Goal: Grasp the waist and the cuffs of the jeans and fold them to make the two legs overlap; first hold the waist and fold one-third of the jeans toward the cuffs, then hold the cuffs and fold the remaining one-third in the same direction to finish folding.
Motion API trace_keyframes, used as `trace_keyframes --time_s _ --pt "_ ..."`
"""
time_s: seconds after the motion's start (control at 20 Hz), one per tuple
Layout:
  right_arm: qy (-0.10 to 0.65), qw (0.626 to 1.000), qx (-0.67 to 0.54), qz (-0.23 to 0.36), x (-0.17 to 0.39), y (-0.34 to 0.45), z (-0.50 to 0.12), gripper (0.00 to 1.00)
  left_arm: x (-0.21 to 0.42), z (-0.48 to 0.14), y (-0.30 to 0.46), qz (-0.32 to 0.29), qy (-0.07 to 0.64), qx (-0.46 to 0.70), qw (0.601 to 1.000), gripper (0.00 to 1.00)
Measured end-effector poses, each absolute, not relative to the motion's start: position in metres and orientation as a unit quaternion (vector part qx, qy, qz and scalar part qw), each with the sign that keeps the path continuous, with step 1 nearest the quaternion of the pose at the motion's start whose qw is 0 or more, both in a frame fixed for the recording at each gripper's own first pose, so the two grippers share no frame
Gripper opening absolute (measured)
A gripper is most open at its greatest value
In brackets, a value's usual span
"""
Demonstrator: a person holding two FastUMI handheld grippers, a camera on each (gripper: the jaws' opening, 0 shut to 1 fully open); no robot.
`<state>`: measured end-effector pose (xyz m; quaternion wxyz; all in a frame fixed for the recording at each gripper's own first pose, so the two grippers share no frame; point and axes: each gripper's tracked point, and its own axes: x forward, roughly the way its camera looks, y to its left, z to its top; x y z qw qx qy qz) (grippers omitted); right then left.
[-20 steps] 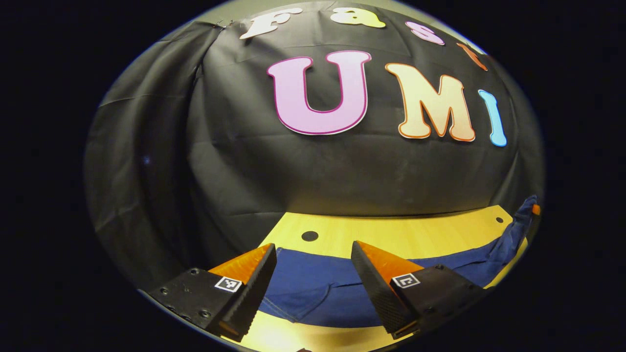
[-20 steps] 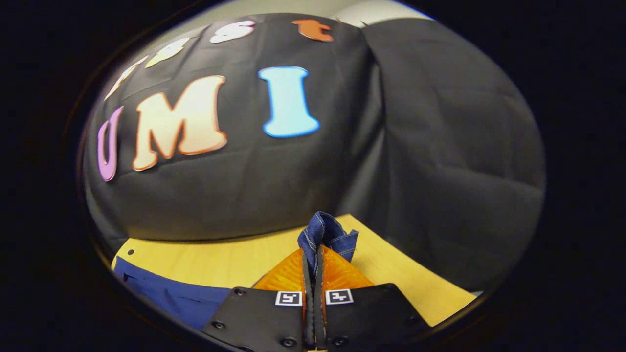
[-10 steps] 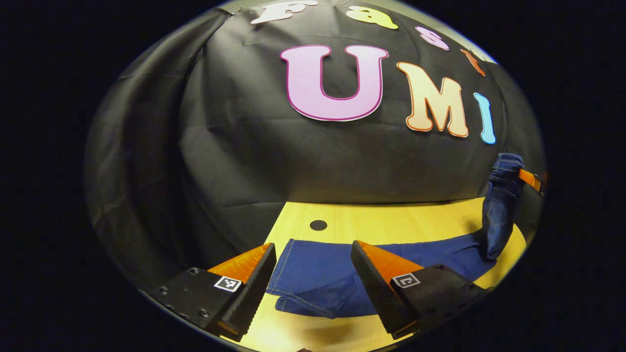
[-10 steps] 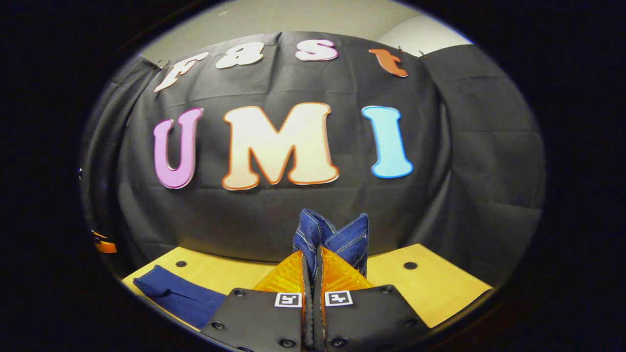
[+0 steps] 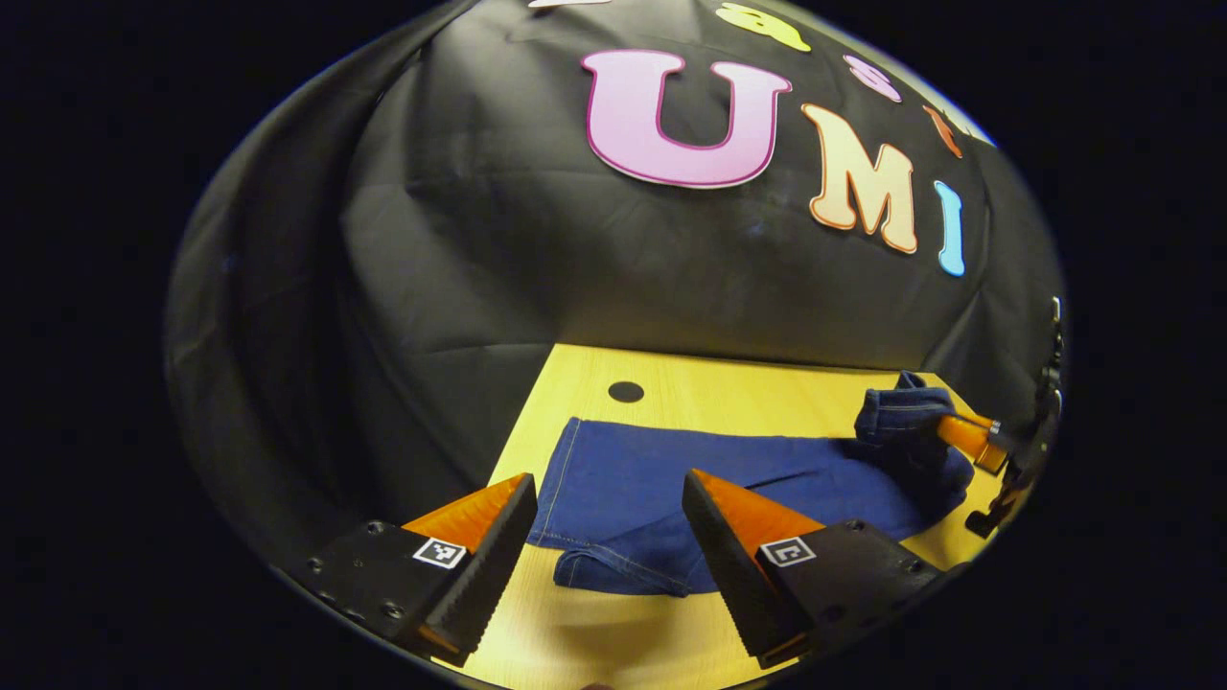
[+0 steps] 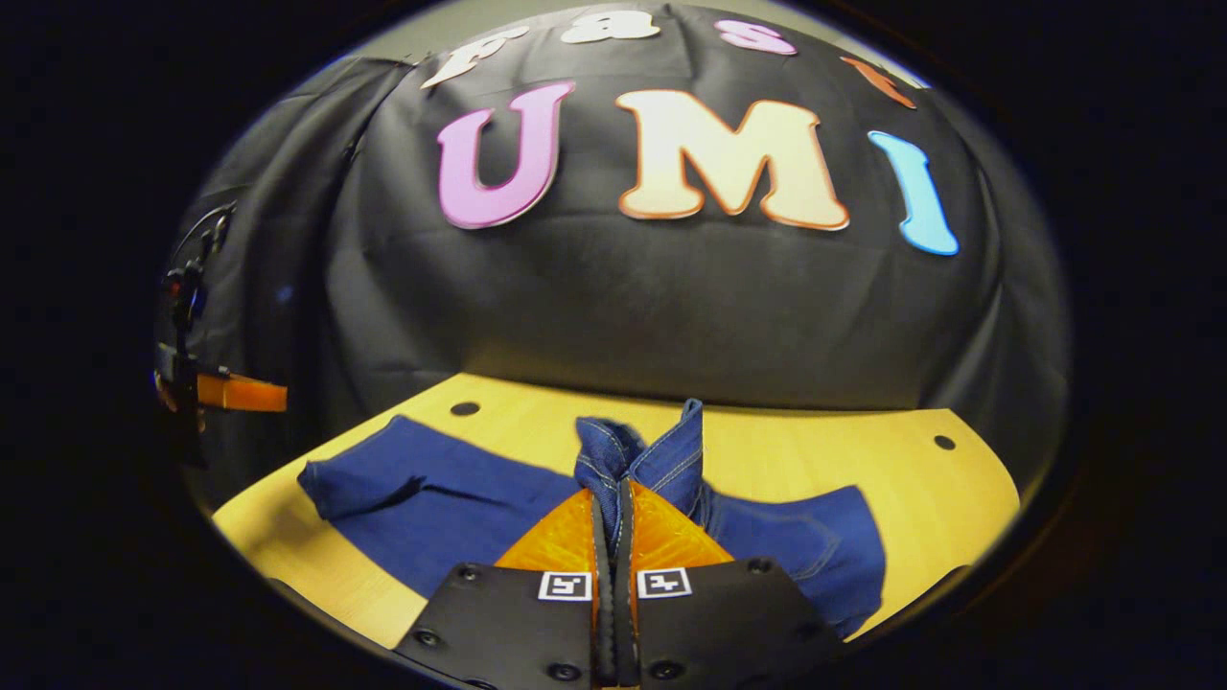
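The right hand-held gripper was squeezed shut on a bunched-up end of the jeans. A little tuft of blue cloth with pale stitching stuck up just past its fingertips. Which end this was, waist or cuffs, I could not tell for sure. The rest of the jeans lay flat on the desk under and on both sides of this hand-held gripper.

The left hand-held gripper was wide open and held nothing. It hung over the desk, with the near end of the jeans lying between and just ahead of its two fingers. That end had a straight hemmed edge, and a loose flap of cloth peeked out closer in. Far off to its right, the other hand-held gripper showed, pinching the far end of the jeans.

This looked like a fold in progress, with the held end being brought over the flat part. The next move would likely be to lay that end down neatly so the edges line up, then let go. The open hand-held gripper would need to drop down and pinch the near end.

The jeans were dark blue, thick and soft, and they made wrinkles where they were pinched. The desk was smooth, pale wood with small round holes in it.
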<state>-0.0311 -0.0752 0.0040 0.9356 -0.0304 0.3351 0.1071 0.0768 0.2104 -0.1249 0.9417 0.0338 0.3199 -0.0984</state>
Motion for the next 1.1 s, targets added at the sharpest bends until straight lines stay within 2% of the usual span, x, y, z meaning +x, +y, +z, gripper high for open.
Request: trace_keyframes --time_s 0.1,0.2,0.3,0.35,0.65,0.9,1.0,1.1 --pt "0.344 0.93 -0.056 0.119 -0.033 -0.074 0.013 0.04 0.079 -0.137 0.217 -0.099 0.334 0.038 0.937 0.95" --pt "0.351 0.924 -0.053 0.141 -0.03 -0.074 0.011 0.31 0.082 -0.15 0.226 -0.094 0.343 0.031 0.934 0.95" --pt "0.349 0.925 -0.063 0.139 -0.019 -0.086 0.021 0.76 0.082 -0.17 0.236 -0.094 0.365 0.026 0.926 0.95" --pt "0.347 0.926 -0.068 0.137 -0.034 -0.082 0.025 0.99 0.081 -0.181 0.239 -0.099 0.377 0.022 0.92 0.95" --pt "0.366 0.922 -0.088 0.089 -0.054 -0.132 0.049 0.99 0.081 -0.244 0.243 -0.123 0.446 0.015 0.886 0.96" --pt "0.389 0.914 -0.097 0.062 -0.067 -0.166 0.045 1.0 0.078 -0.249 0.245 -0.144 0.458 0.091 0.873 0.92" --pt "0.393 0.913 -0.093 0.059 -0.071 -0.17 0.043 0.99 0.076 -0.252 0.228 -0.173 0.462 0.089 0.865 0.8" --pt "0.393 0.913 -0.087 0.062 -0.073 -0.169 0.042 1.0 0.079 -0.254 0.227 -0.158 0.465 0.087 0.867 0.36"
